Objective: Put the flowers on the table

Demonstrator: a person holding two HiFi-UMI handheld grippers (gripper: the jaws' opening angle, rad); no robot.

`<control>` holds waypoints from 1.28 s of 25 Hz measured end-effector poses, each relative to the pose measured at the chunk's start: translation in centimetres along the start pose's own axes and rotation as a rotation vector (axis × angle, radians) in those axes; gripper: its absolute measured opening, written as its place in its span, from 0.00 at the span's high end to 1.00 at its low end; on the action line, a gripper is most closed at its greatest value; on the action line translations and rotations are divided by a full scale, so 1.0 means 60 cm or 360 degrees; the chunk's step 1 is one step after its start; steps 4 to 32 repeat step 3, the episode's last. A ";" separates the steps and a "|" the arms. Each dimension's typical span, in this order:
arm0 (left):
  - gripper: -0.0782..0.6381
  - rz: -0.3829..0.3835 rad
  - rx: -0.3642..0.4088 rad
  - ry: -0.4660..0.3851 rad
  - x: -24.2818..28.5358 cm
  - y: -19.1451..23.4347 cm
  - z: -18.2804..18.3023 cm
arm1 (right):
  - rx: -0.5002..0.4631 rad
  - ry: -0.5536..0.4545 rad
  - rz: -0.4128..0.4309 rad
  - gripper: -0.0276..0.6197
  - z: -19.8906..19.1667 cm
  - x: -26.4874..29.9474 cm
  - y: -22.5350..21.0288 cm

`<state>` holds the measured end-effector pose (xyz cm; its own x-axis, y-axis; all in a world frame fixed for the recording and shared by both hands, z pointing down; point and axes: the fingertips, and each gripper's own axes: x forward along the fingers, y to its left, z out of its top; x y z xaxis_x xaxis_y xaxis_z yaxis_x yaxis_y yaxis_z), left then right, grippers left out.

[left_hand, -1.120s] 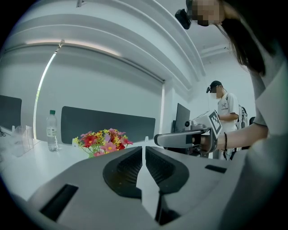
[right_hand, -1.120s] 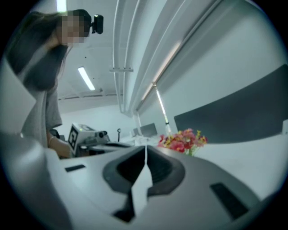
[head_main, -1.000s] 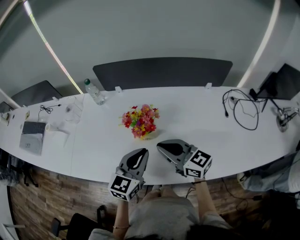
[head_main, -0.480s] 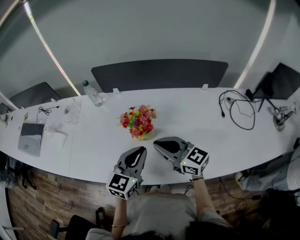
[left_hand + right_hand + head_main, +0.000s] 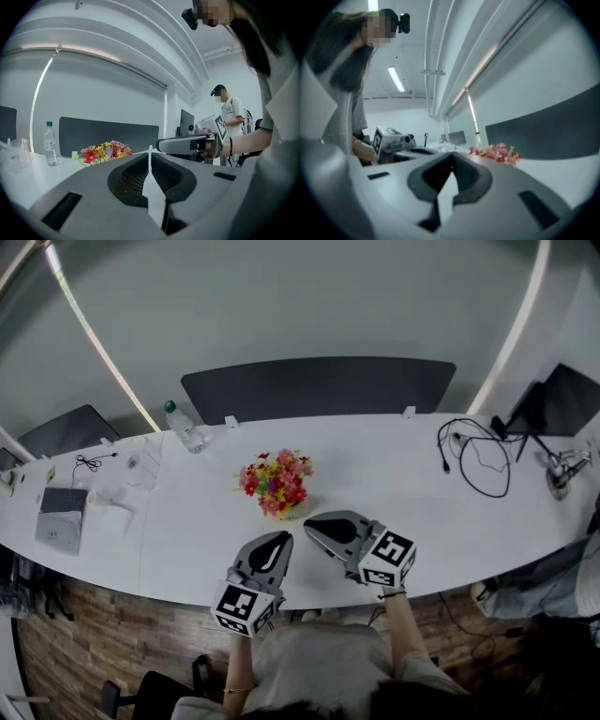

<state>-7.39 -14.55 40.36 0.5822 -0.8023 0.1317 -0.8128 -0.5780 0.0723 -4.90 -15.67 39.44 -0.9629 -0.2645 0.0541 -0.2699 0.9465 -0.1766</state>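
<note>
A bunch of red, pink and yellow flowers (image 5: 277, 482) stands on the long white table (image 5: 394, 474), near its middle. The same flowers (image 5: 104, 152) show low at the left in the left gripper view and flowers (image 5: 497, 153) at the right in the right gripper view. My left gripper (image 5: 279, 540) is shut and holds nothing; it hovers over the table's near edge, just in front of the flowers. My right gripper (image 5: 311, 525) is shut and empty too, pointing left toward the flowers' base, a little apart from them.
A clear water bottle (image 5: 182, 425) stands at the back left. A grey device (image 5: 61, 517) and small cables lie at the far left. Black cables (image 5: 478, 460) coil at the right by a dark monitor (image 5: 553, 404). A dark chair back (image 5: 319, 388) rises behind the table. A person (image 5: 229, 124) stands at the right.
Both grippers hold nearly the same place. The whole head view has shifted slightly, so everything sits a little lower left than a second ago.
</note>
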 end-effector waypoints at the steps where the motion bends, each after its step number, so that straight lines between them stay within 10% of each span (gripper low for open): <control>1: 0.84 -0.0002 0.0000 0.0001 0.000 0.000 0.000 | 0.0001 -0.0001 0.0004 0.92 0.000 0.001 0.000; 32: 0.84 -0.0002 -0.0001 0.0003 0.000 0.000 -0.001 | 0.0004 -0.0003 0.0011 0.92 0.000 0.003 -0.001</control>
